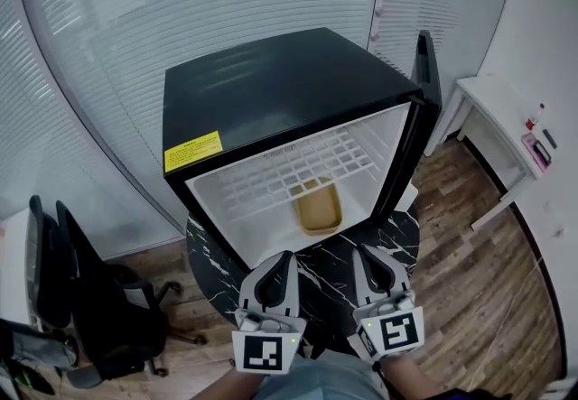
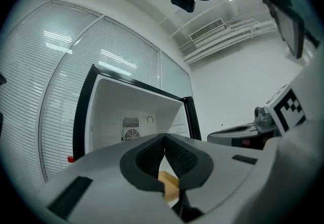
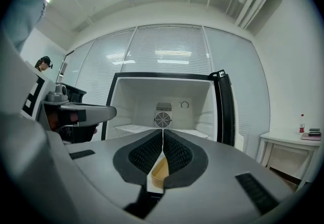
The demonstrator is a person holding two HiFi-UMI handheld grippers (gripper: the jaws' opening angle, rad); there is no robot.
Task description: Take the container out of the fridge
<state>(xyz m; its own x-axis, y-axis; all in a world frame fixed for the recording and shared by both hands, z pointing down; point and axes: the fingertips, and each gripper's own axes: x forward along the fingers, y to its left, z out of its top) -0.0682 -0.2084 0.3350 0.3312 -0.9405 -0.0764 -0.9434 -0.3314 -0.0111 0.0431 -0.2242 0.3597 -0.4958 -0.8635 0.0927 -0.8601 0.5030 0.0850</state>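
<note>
My left gripper (image 1: pixel 286 257) and right gripper (image 1: pixel 362 251) have their jaws pressed together, empty. I hold them side by side, aimed at the open fridge (image 1: pixel 271 100), where the tan container (image 1: pixel 320 207) sits on its floor.

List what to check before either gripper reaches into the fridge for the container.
1. Fridge door open: ok, swung to the right.
2. Container in sight: ok, tan, inside near the front opening.
3. Left gripper jaws apart for a grasp: not ok, shut, holding nothing.
4. Right gripper jaws apart: not ok, shut, holding nothing.
5. Way to the Container free: ok, nothing stands in front of it.
6. Container's contents: cannot tell.
</note>
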